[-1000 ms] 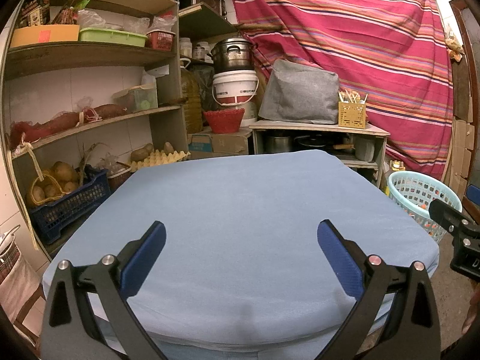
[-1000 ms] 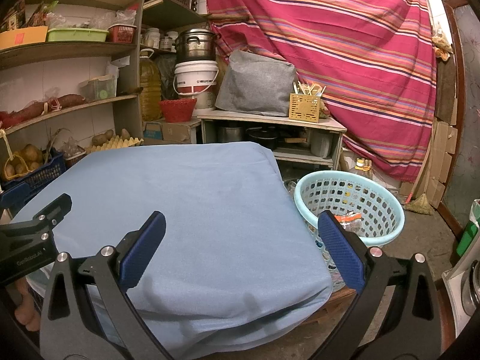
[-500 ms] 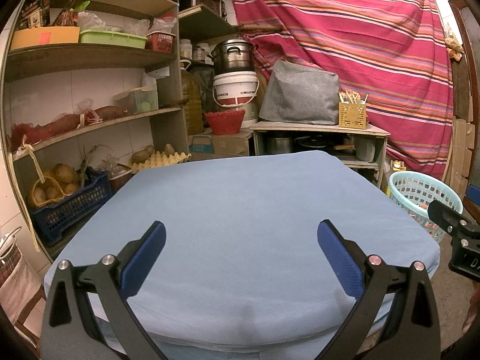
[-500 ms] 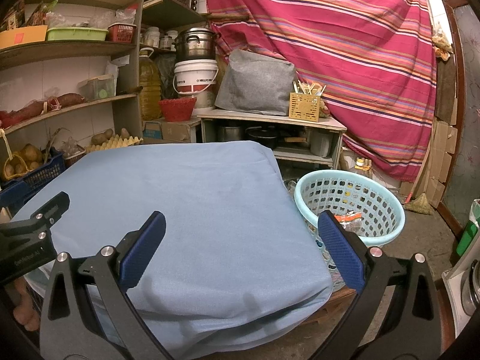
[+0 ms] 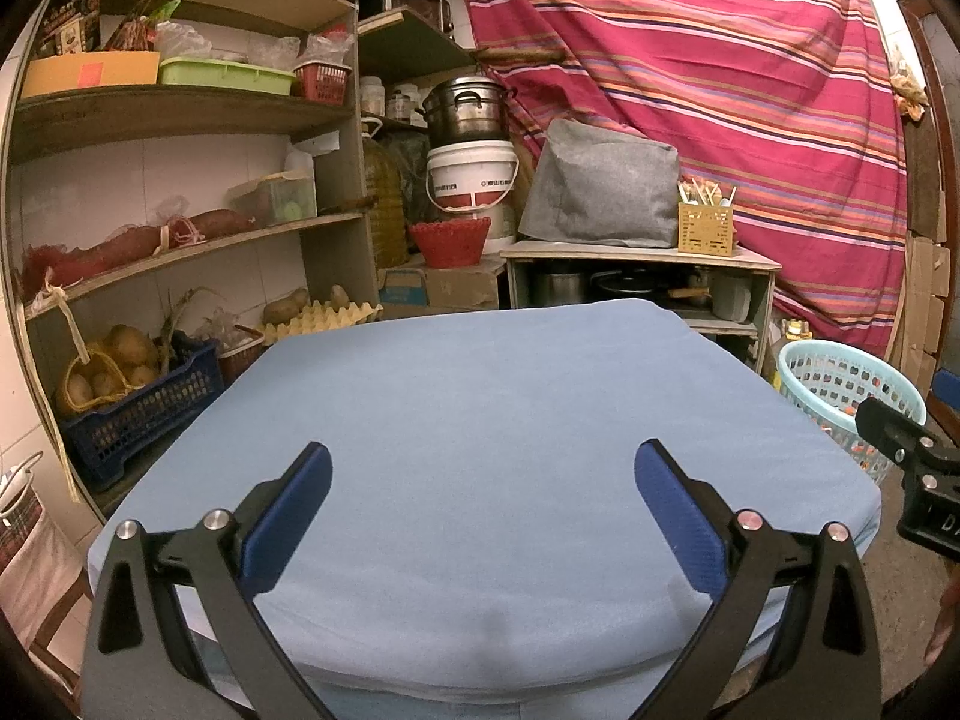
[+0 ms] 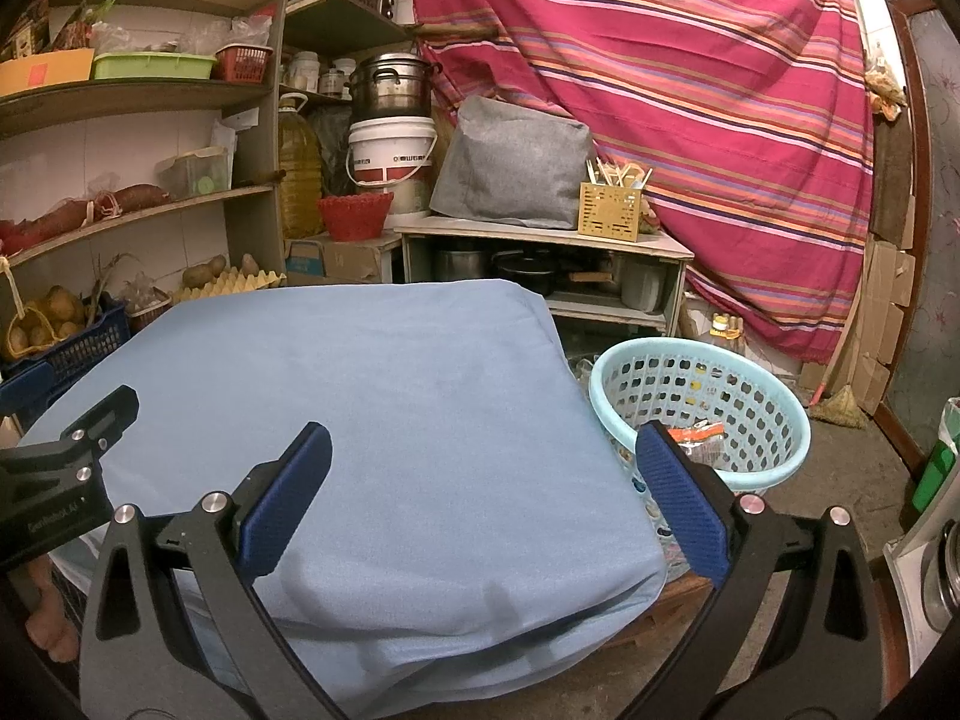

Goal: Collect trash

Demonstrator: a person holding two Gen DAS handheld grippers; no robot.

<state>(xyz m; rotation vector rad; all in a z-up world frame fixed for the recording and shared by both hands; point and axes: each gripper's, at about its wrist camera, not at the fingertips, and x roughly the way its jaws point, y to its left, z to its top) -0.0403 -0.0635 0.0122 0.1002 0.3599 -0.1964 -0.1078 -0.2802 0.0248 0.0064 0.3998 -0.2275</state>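
A light blue cloth covers the table, and no trash lies on it. On the floor to the table's right stands a pale turquoise perforated basket holding wrappers, one of them orange and white. My left gripper hovers open over the table's near edge with nothing between its blue pads. Wide open and holding nothing, my right gripper hangs over the table's near right corner, its right finger in front of the basket.
Shelves on the left hold potatoes in a blue crate, egg trays and boxes. Behind the table a low cabinet carries a grey cover and a yellow utensil holder; a striped red cloth hangs behind. Bare feet show lower left.
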